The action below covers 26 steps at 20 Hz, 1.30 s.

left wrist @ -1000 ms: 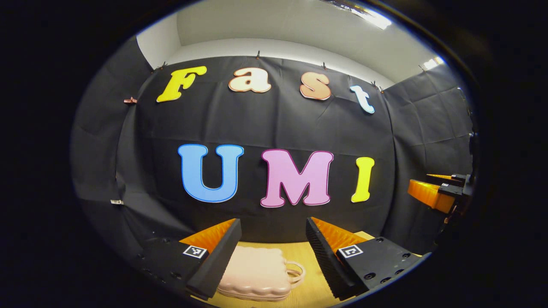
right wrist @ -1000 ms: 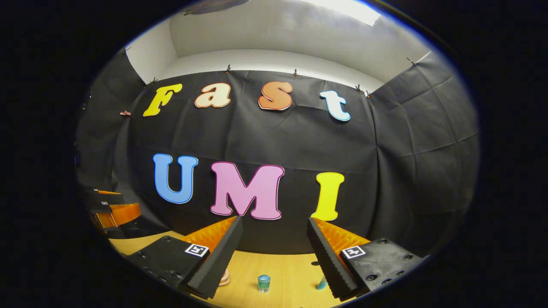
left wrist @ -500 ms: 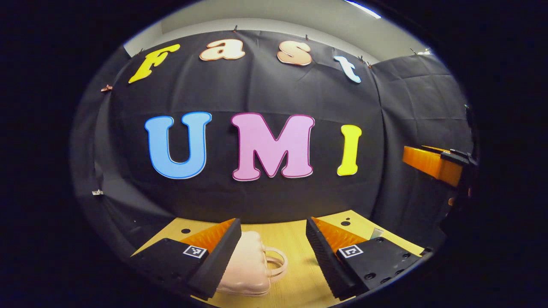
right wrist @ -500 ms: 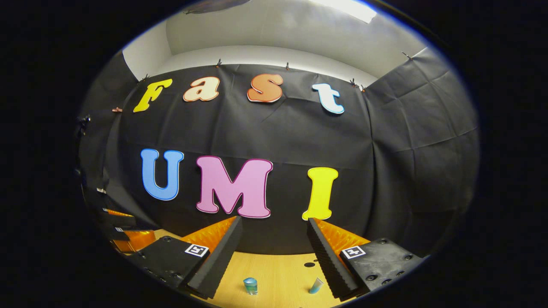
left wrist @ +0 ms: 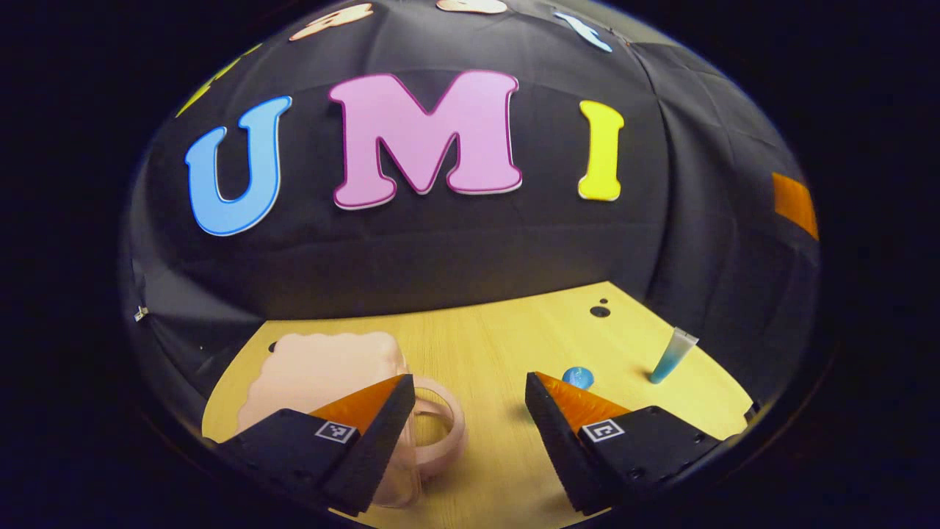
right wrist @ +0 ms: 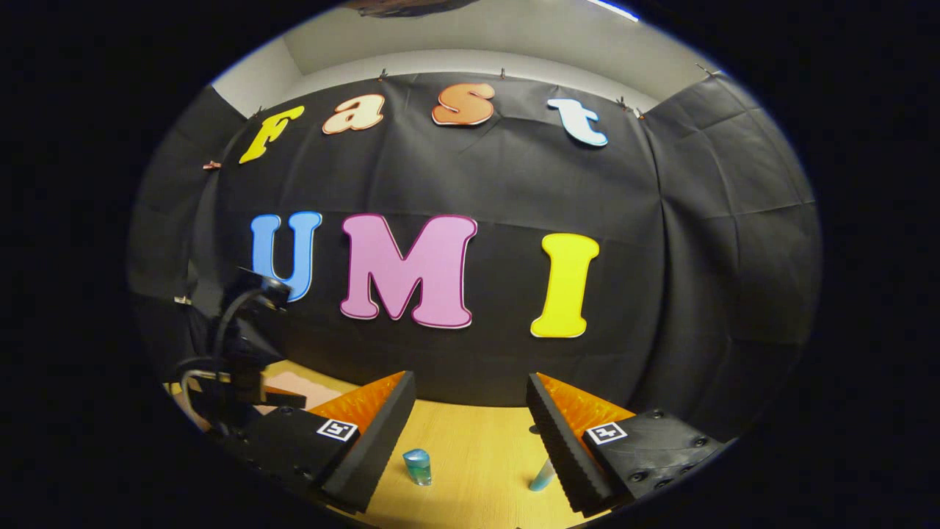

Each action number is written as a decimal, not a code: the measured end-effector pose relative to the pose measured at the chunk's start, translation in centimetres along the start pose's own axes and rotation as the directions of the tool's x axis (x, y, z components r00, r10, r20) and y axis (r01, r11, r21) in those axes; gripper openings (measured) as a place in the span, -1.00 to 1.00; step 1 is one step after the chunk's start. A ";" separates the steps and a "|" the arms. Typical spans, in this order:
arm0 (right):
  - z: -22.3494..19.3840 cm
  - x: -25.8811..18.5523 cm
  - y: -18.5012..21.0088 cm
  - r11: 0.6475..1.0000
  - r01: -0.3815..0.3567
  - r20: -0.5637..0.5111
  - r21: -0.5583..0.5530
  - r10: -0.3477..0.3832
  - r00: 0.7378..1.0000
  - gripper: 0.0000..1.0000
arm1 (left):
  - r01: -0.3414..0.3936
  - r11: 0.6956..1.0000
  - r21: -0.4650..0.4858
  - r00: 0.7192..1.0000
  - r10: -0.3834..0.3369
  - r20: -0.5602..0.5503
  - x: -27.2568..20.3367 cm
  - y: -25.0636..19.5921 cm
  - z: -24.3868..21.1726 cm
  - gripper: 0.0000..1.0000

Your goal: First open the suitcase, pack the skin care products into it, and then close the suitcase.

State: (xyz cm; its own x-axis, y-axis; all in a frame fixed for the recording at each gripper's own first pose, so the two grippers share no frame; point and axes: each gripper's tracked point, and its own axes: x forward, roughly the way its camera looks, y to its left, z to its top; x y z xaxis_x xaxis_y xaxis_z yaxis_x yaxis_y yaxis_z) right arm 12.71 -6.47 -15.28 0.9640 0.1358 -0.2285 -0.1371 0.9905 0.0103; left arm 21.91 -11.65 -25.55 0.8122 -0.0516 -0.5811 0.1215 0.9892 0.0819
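Observation:
A small pale pink suitcase (left wrist: 316,375) lies flat and closed on the wooden table (left wrist: 485,338), its loop handle (left wrist: 440,433) pointing right. My left gripper (left wrist: 464,433) hovers open just over the handle, its left finger above the case's right edge. A small blue jar (left wrist: 578,378) and a blue-to-clear tube (left wrist: 672,356) stand further right on the table. In the right gripper view, my right gripper (right wrist: 467,433) is open above the table, with the blue jar (right wrist: 417,466) between its fingers' line and the tube (right wrist: 543,477) beside its right finger. The left gripper's body (right wrist: 235,353) shows far left.
The black cloth wall rises close behind the table's far edge. Small dark holes (left wrist: 600,311) mark the tabletop near the back right corner. A strip of the pink suitcase (right wrist: 297,388) shows behind the right gripper's left finger.
The left gripper has tilted down and moved in toward the suitcase, bringing the tabletop, jar and tube into sight. The right gripper has dipped slightly and shifted; both stay open.

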 end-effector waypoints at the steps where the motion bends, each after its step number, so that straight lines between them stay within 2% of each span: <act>1: -0.9 0.4 0.0 1.000 -0.020 -0.015 -0.016 0.020 1.000 0.92 | -0.009 1.000 -0.004 0.999 0.009 -0.039 1.6 -0.1 -0.9 0.90; 4: -2.9 1.4 -0.6 0.998 -0.059 -0.059 -0.017 0.058 0.997 0.93 | -0.048 0.999 -0.025 0.986 0.044 -0.158 5.1 0.4 -4.0 0.86; 7: -3.5 2.1 -1.2 0.995 -0.089 -0.055 -0.037 0.087 0.995 0.93 | -0.046 0.999 0.005 0.965 0.045 -0.258 7.5 0.3 -6.4 0.80; 10: -4.4 3.1 -2.3 0.992 -0.094 -0.061 -0.086 0.089 0.994 0.93 | -0.067 0.997 0.031 0.946 0.073 -0.317 9.5 -0.1 -8.2 0.48; 13: -5.0 3.6 -2.9 0.995 -0.087 -0.079 -0.049 0.083 0.993 0.93 | -0.098 0.994 0.054 0.908 0.112 -0.404 11.0 0.4 -10.6 0.37; 14: -5.2 3.9 -3.0 0.994 -0.088 -0.080 -0.066 0.083 0.993 0.92 | -0.139 0.986 0.088 0.889 0.164 -0.429 10.8 1.7 -11.0 0.04; 15: -5.7 4.1 -3.1 0.992 -0.091 -0.087 -0.087 0.084 0.993 0.93 | -0.160 0.984 0.080 0.878 0.178 -0.444 11.1 2.2 -11.5 -0.23; 16: -6.1 4.3 -3.2 0.990 -0.097 -0.098 -0.100 0.087 0.991 0.93 | -0.149 0.988 0.045 0.880 0.153 -0.449 11.2 1.9 -11.4 -0.63; 18: -6.7 4.5 -3.2 0.991 -0.096 -0.125 -0.089 0.084 0.989 0.94 | -0.123 0.992 0.005 0.893 0.113 -0.435 11.1 1.6 -10.8 -0.60; 20: -6.8 4.6 -2.9 0.994 -0.085 -0.135 -0.065 0.076 0.988 0.93 | -0.097 0.995 -0.035 0.911 0.075 -0.406 10.8 1.5 -9.8 -0.75; 22: -6.3 4.8 -2.2 0.995 -0.075 -0.127 -0.072 0.065 0.990 0.92 | -0.080 0.995 -0.056 0.914 0.051 -0.403 9.9 1.4 -8.4 -0.80; 26: -4.5 5.0 -0.2 0.994 -0.077 -0.089 -0.077 0.070 0.994 0.93 | -0.015 0.993 -0.116 0.939 -0.026 -0.342 7.0 2.4 -2.6 -0.84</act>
State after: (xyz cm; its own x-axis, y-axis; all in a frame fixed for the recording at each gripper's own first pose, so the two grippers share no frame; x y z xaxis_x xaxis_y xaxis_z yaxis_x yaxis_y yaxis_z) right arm 16.52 -6.10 -20.80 0.9280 0.2021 -0.3130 -0.2278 0.9725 -0.0476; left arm 26.43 -9.27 -31.49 0.5648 -0.0275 -0.8248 0.0425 0.9991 -0.0042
